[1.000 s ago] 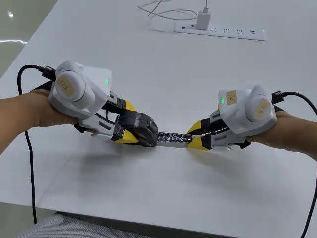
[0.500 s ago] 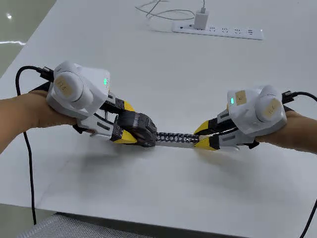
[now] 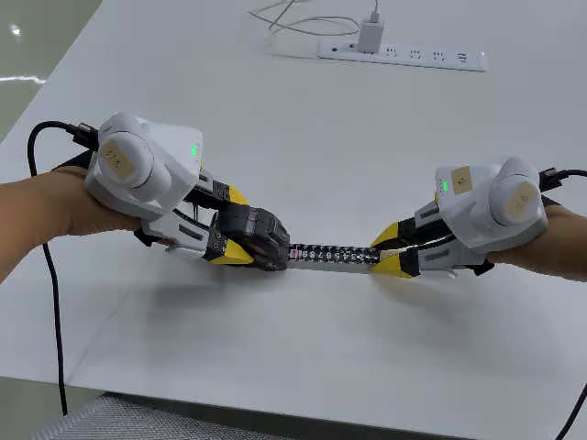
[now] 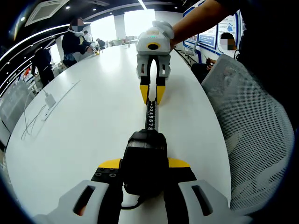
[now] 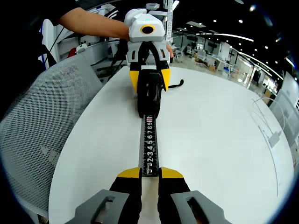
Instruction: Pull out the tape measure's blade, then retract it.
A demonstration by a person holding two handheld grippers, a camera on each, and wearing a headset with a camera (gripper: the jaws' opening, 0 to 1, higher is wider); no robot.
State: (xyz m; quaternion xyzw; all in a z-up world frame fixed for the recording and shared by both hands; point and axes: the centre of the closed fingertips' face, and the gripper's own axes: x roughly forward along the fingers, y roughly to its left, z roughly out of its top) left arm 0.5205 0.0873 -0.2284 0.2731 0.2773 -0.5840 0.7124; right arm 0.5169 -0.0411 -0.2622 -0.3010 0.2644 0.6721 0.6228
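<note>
Right tool [image 5: 150, 174] on blade [image 5: 149, 144], tip hidden.

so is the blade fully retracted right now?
No, a numbered stretch of blade runs from the case to the right gripper.

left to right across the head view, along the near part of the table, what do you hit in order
left gripper → tape measure → blade → right gripper
</note>
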